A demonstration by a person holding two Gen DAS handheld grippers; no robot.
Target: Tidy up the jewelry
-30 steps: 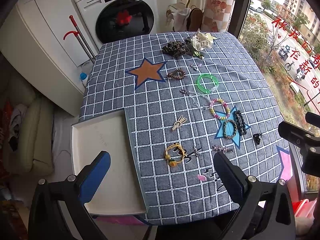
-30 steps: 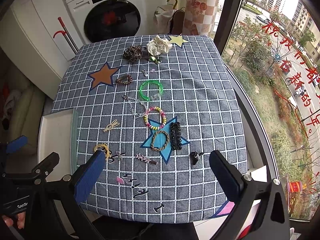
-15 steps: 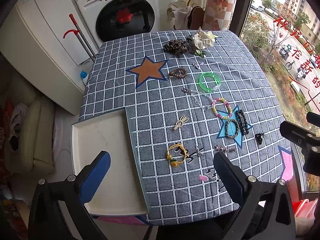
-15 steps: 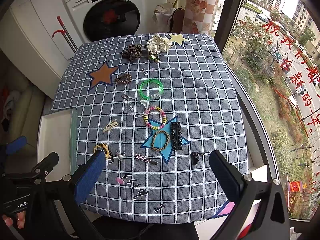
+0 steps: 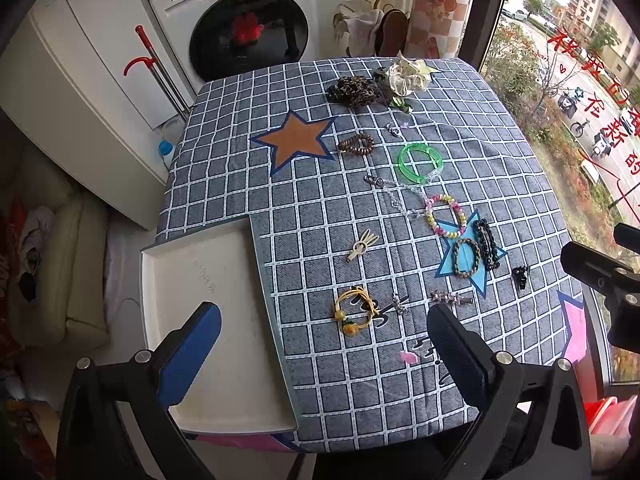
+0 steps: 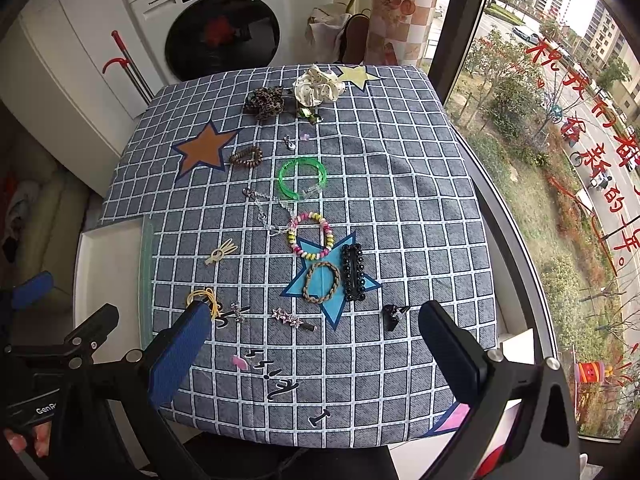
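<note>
Jewelry lies spread on a grey checked tablecloth (image 5: 480,160): a green bangle (image 5: 420,159), a pastel bead bracelet (image 5: 445,216), a braided bracelet (image 5: 466,258), a black beaded clip (image 5: 486,243), a yellow hair tie (image 5: 354,311), a star clip (image 5: 451,297), scrunchies (image 5: 406,77) at the far edge. A white tray (image 5: 208,280) sits at the table's left front. My left gripper (image 5: 320,344) is open and empty above the near edge, by the tray. My right gripper (image 6: 312,340) is open and empty above the near edge; the green bangle (image 6: 302,178) lies ahead.
A washing machine (image 5: 248,20) stands behind the table. A window (image 6: 560,120) runs along the right edge. A sofa (image 5: 52,264) is on the left, a patterned box (image 5: 436,12) at the back. The left gripper's body (image 6: 52,360) shows at the right view's lower left.
Both grippers have moved slightly forward toward the table; the jewelry sits a little lower in both views. Nothing on the table moved.
</note>
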